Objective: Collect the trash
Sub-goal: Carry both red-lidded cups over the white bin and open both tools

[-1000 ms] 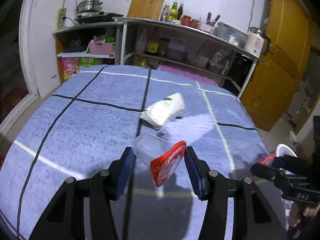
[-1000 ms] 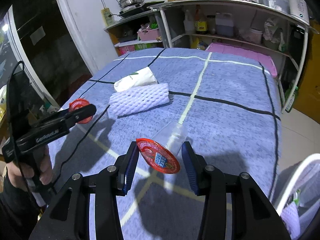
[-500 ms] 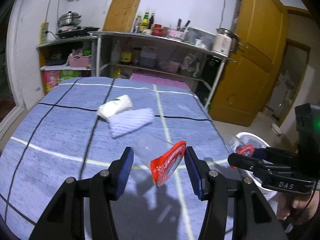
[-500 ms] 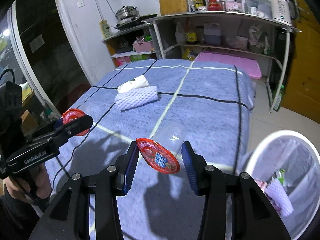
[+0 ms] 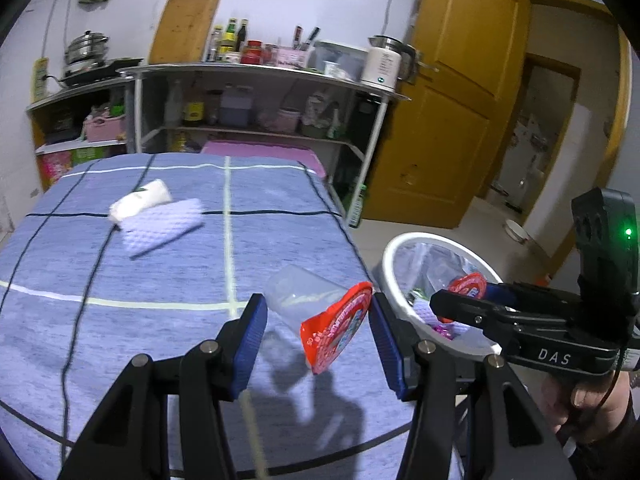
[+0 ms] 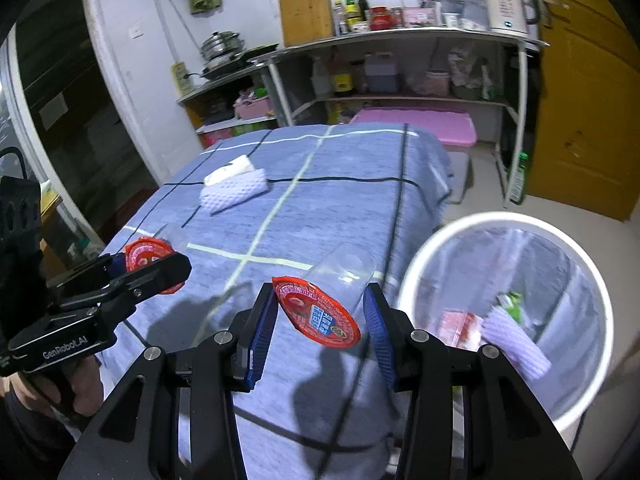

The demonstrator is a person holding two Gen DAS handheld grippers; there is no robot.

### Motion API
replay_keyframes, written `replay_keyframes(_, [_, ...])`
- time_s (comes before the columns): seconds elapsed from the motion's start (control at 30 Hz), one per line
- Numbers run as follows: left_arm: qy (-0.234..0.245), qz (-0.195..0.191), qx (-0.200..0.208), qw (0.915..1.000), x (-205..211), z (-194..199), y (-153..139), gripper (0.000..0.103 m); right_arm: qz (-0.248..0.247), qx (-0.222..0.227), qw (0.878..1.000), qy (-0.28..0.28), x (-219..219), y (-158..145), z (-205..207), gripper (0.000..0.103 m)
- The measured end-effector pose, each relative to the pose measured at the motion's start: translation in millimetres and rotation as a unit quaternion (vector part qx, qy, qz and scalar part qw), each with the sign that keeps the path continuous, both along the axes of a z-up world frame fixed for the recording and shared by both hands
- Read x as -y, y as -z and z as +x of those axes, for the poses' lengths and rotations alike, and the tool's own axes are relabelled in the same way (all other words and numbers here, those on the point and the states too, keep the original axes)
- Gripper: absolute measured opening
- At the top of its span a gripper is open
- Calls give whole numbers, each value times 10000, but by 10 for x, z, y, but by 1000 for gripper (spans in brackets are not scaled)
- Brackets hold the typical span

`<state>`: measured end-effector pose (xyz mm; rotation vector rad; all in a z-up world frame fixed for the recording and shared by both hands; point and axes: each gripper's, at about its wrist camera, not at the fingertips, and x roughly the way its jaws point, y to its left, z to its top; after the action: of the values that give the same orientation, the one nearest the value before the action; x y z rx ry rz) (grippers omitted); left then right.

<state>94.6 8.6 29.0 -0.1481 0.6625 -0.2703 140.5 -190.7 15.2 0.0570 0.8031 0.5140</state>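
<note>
Blue checked tablecloth [image 5: 168, 276] behind clear cup [image 5: 304, 292] with peeled red lid [image 5: 336, 332].

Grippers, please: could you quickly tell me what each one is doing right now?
Left gripper: closed on a clear cup with red foil lid.
Right gripper: closed on another red-lidded clear cup.

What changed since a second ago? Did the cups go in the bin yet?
Not yet. Both hands swung from over the table toward the white bin, which has come into view. The left gripper still holds its clear cup, the right gripper its own cup. The foam sleeve and white wrapper stayed on the table.
</note>
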Motion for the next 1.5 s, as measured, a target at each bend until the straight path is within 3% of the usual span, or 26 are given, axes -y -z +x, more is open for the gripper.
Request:
replay_keyframes(0.7, [871, 150, -205, 9959, 951, 224, 117, 55, 74, -226, 9954, 931, 984, 193, -39, 46])
replay_keyframes(1.5, [1523, 343, -606, 9859, 1529, 640, 464, 55, -51, -677, 9888, 1330, 1416, 572, 205, 46])
